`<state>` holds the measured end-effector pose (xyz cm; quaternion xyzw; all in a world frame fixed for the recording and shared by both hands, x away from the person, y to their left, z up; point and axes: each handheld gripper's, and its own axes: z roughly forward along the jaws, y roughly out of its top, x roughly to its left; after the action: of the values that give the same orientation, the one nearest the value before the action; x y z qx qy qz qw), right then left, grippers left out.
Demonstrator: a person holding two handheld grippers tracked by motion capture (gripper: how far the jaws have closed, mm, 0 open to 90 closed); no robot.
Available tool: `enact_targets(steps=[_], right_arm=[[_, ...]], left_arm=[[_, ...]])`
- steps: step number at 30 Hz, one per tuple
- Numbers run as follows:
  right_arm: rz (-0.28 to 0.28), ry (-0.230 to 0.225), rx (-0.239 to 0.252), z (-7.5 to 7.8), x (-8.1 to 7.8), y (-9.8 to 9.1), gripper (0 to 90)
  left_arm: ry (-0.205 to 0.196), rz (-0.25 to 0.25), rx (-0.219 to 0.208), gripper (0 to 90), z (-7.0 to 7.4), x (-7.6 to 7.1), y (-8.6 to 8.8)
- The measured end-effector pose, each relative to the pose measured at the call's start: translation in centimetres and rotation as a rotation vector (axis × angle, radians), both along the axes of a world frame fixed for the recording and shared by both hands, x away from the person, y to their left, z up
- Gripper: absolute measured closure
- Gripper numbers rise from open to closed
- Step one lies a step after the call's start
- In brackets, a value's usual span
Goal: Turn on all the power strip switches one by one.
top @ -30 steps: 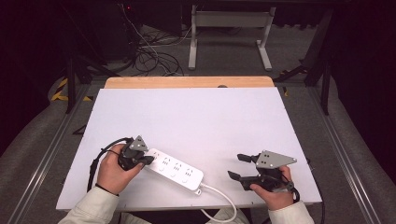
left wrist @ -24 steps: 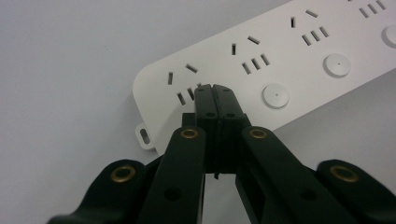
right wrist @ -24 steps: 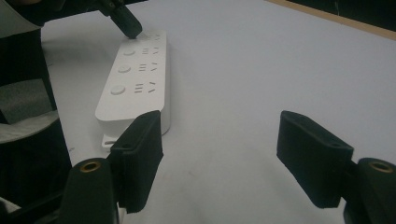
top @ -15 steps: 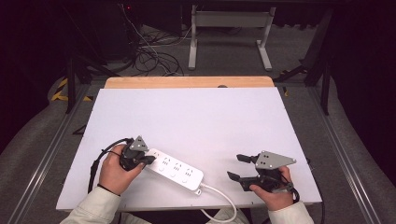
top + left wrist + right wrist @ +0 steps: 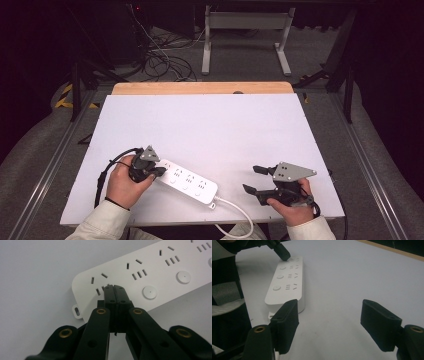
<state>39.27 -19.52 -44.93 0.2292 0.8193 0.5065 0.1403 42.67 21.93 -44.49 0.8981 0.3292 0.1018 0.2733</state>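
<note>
1. High view, item one: white power strip [image 5: 187, 180], lying flat and slanted near the table's near edge, its cord [image 5: 239, 212] trailing off toward you.
2. Left gripper [image 5: 115, 287]: your jaws are pressed together, holding nothing, tips resting on the strip's end socket. If you mean to pin the strip, press straight down so it cannot skid.
3. Right gripper [image 5: 329, 317]: your jaws are spread wide, empty, hovering well apart from the strip's cord end.
4. White table [image 5: 215, 125]: bare surface; slide rather than lift, probably.
</note>
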Motion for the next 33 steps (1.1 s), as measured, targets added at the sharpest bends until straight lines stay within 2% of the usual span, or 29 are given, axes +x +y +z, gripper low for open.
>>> enact_targets(steps=[3,8,14,16,21,24,29,33], right_arm=[[0.003,0.003,0.002,-0.01,-0.04,0.04,30.7],[0.002,0.004,0.001,-0.01,-0.04,0.05,30.6],[0.005,0.003,0.000,-0.02,-0.05,0.11,30.6],[0.005,0.002,0.001,0.00,-0.05,0.11,30.6],[0.007,0.002,0.002,0.00,-0.07,0.15,30.6],[0.007,0.004,0.002,0.01,-0.11,0.21,30.5],[0.009,0.003,0.000,-0.02,-0.16,0.27,30.5],[0.010,0.004,0.003,-0.06,-0.23,0.29,30.4]], left_arm=[[-0.002,0.004,-0.016,90.0,-0.12,0.03,0.19],[-0.007,0.010,-0.006,90.0,-0.15,-0.15,0.01],[-0.005,0.017,-0.018,90.0,-0.26,-0.17,0.11],[-0.021,0.019,-0.003,90.0,-0.24,-0.26,0.03],[-0.027,0.014,0.002,90.0,-0.29,-0.34,-0.05],[-0.030,0.019,-0.019,90.0,-0.50,-0.39,0.10],[-0.028,0.019,-0.024,90.0,-0.62,-0.35,0.18],[-0.048,0.020,-0.029,90.0,-0.67,-0.48,0.30]])
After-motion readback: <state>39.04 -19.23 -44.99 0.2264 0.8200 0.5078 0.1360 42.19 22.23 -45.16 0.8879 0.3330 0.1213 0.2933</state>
